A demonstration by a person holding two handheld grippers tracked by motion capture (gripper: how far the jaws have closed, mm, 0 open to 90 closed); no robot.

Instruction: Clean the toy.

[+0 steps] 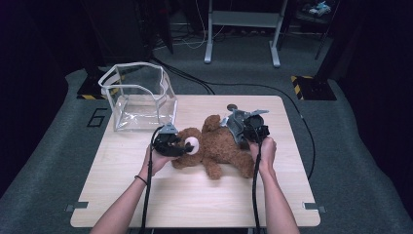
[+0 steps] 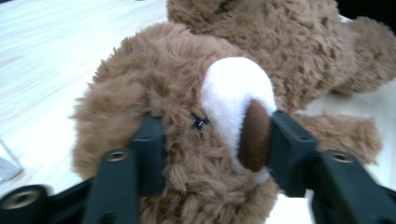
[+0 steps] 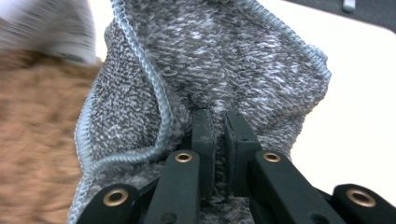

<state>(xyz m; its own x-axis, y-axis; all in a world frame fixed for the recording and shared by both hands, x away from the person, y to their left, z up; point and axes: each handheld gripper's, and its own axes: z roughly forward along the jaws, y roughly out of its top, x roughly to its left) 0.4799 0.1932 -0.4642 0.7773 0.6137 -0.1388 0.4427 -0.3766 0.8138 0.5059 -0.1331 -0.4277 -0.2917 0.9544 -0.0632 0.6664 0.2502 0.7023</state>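
My left gripper [image 2: 210, 135] has its jaws on either side of the teddy bear's [image 1: 219, 146] head, one pad sunk in the brown fur at the side of the face, the other against the brown nose on the white muzzle [image 2: 236, 93] (both pads touch, so I count it as a hold on the head); the bear lies on its back near the middle of the light wooden table [image 1: 195, 200], head towards my left hand [image 1: 157, 161], legs towards my right; my right gripper [image 3: 219, 126] has its jaws nearly together, pinching a fold of grey knitted cloth [image 3: 219, 60] with a pale stitched edge, and the cloth lies against the bear's fur at the far end of the body; in the high view that gripper sits at the bear's lower body, above my right hand [image 1: 263, 151]; a clear plastic box [image 1: 141, 97] stands open on the table's far left corner, well apart from the bear.
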